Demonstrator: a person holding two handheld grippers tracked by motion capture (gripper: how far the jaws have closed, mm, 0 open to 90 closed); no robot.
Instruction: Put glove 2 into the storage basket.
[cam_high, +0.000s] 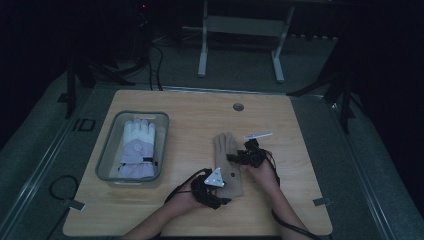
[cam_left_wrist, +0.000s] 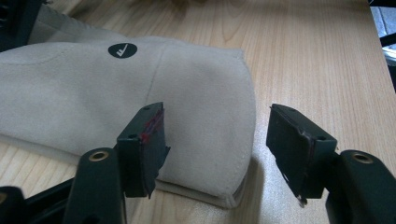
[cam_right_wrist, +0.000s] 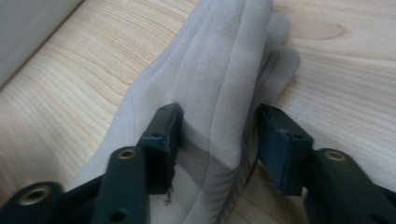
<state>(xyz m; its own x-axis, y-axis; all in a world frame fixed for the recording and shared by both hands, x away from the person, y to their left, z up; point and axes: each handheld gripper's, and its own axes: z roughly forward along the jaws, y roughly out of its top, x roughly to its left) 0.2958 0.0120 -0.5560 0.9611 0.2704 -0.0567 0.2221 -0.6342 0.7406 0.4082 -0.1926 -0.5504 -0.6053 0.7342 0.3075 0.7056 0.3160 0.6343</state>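
Both tools sit spread over the tan glove (cam_high: 229, 162) on the table (cam_high: 295, 200): left tool (cam_left_wrist: 215, 140) straddling its cuff corner, right tool (cam_right_wrist: 217, 140) its fingers. Bin (cam_high: 107, 150) with a white glove (cam_high: 137, 147) sits off left.

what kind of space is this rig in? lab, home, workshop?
Probably a lab or data-collection bay, not a home. A lone light wooden table stands on grey carpeted flooring with dark surrounds, cables trail across the floor behind it, and the white metal legs of another bench stand beyond.
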